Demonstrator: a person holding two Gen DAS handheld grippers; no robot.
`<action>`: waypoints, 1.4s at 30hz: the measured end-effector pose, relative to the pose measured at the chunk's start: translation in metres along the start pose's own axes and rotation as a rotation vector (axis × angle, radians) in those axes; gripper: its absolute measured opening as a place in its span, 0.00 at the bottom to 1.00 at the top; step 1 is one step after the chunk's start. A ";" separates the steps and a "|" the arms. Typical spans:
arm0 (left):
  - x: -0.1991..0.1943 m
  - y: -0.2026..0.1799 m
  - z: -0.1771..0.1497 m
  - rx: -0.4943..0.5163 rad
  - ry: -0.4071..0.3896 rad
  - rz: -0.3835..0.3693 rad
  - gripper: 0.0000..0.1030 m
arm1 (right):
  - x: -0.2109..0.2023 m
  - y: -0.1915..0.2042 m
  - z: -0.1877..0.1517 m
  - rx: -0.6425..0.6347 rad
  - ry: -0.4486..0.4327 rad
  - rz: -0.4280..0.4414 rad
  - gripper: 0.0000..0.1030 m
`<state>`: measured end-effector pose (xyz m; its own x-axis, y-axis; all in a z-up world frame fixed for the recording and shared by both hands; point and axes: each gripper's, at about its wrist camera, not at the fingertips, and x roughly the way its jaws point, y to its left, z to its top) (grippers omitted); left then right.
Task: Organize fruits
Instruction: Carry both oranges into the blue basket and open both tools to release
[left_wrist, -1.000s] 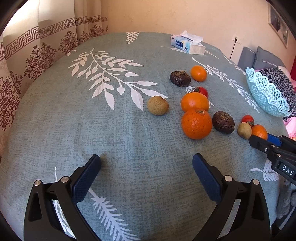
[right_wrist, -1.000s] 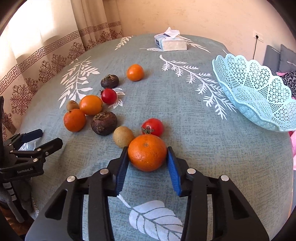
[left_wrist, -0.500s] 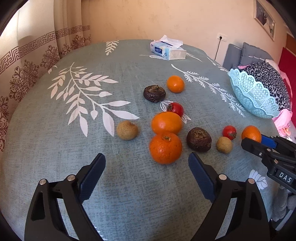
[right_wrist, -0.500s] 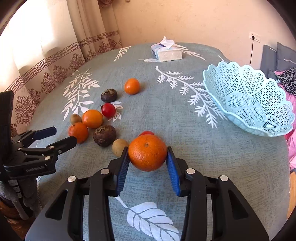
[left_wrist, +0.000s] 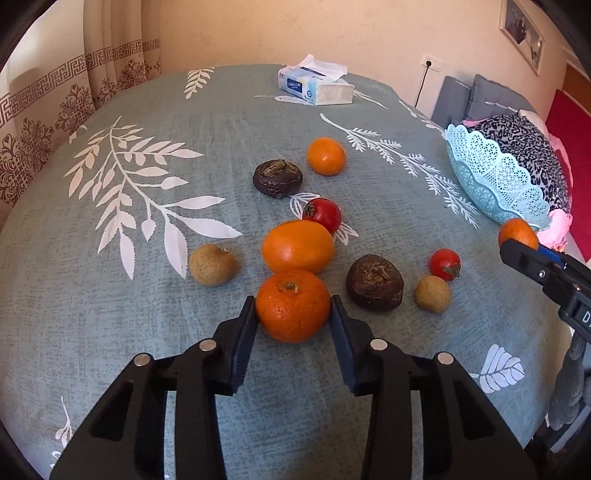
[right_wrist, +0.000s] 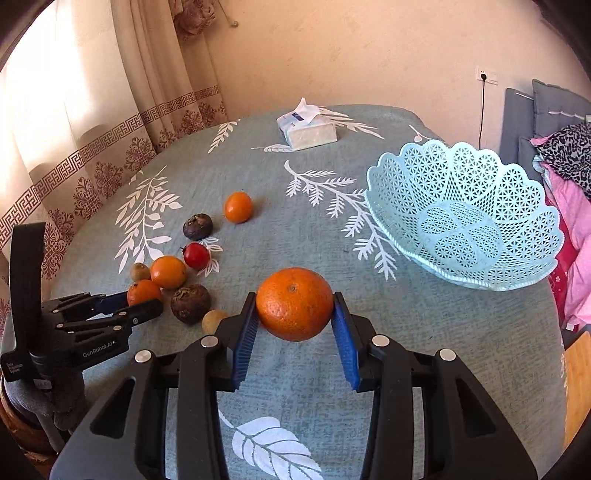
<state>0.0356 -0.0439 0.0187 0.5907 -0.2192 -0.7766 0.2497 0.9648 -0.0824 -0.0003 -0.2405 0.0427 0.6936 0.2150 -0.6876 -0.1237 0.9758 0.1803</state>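
My left gripper (left_wrist: 293, 314) is shut on an orange (left_wrist: 292, 305) that rests on the grey-green tablecloth (left_wrist: 147, 314). My right gripper (right_wrist: 295, 314) is shut on another orange (right_wrist: 294, 303) and holds it above the table, to the left of the light blue lattice basket (right_wrist: 465, 221). The basket is empty. On the cloth lie two more oranges (left_wrist: 297, 246) (left_wrist: 325, 156), two red tomatoes (left_wrist: 322, 214) (left_wrist: 444, 264), two dark brown fruits (left_wrist: 374, 282) (left_wrist: 277, 178) and two small tan fruits (left_wrist: 212, 264) (left_wrist: 432, 294).
A tissue pack (left_wrist: 314, 85) lies at the far side of the table. Patterned curtains (right_wrist: 110, 147) hang at the left. A grey chair (right_wrist: 535, 122) and pink and leopard-print cloth (right_wrist: 569, 184) stand past the table's right edge.
My left gripper moved forward and shut on the near orange. My right gripper lifted its orange higher and toward the basket.
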 end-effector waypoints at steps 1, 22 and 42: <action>0.000 0.000 0.001 0.001 0.000 -0.003 0.38 | -0.002 -0.002 0.002 0.005 -0.009 -0.004 0.40; -0.031 -0.038 0.025 0.079 -0.087 -0.023 0.38 | -0.018 -0.103 0.027 0.217 -0.139 -0.219 0.40; -0.009 -0.128 0.077 0.203 -0.093 -0.142 0.38 | -0.044 -0.132 0.006 0.310 -0.353 -0.366 0.48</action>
<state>0.0574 -0.1768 0.0841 0.6046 -0.3718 -0.7045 0.4781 0.8767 -0.0524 -0.0101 -0.3787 0.0534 0.8524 -0.2115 -0.4782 0.3445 0.9152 0.2092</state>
